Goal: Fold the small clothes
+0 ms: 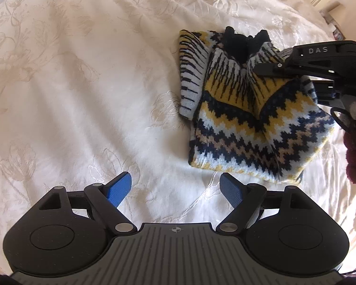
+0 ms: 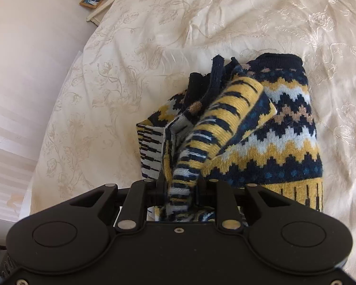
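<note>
Right gripper (image 2: 180, 185) jaws clamped on striped sleeve of sweater (image 1: 249, 118), bottom centre of frame. Left gripper (image 1: 175, 190) jaws spread wide, empty, sweater just beyond on bed (image 1: 83, 83), centre right.

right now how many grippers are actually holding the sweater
1. The right gripper is shut on a striped fold of the sweater, lifting it. The left gripper is open above the bedspread, short of the sweater's near edge, touching nothing.
</note>
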